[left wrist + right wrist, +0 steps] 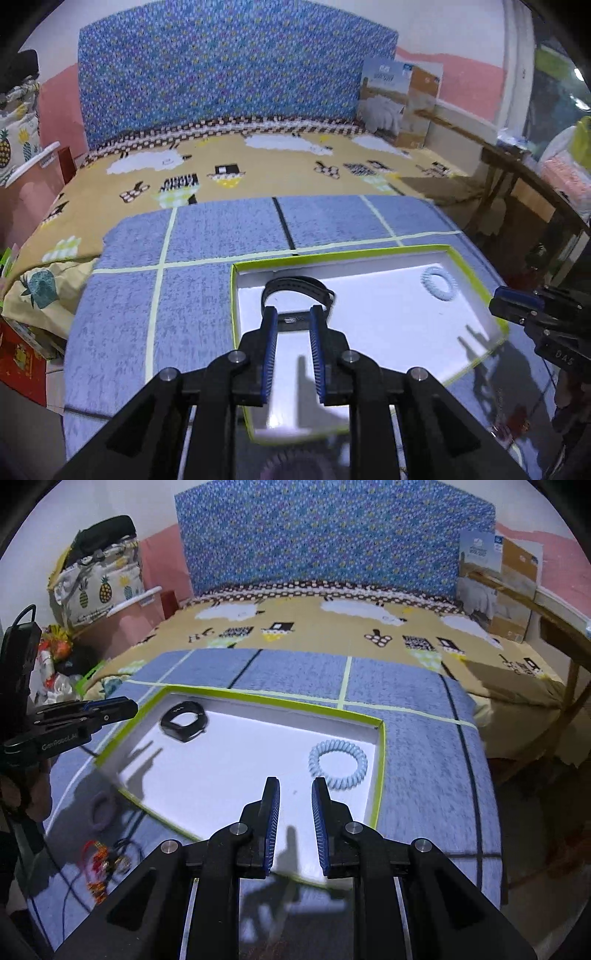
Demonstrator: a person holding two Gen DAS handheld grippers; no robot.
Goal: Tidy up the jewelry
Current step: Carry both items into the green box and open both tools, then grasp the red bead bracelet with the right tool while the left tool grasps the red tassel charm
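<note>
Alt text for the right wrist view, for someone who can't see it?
The open, empty right gripper hovers over a green-rimmed white tray holding a black watch band and a pale blue coil hair tie.

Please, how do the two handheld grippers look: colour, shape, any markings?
Both the left gripper and the right gripper are black angular frames with silver round bolts and two flat fingers lined with blue ribbed pads. White lettering marks their sides. No sleeves are visible.
</note>
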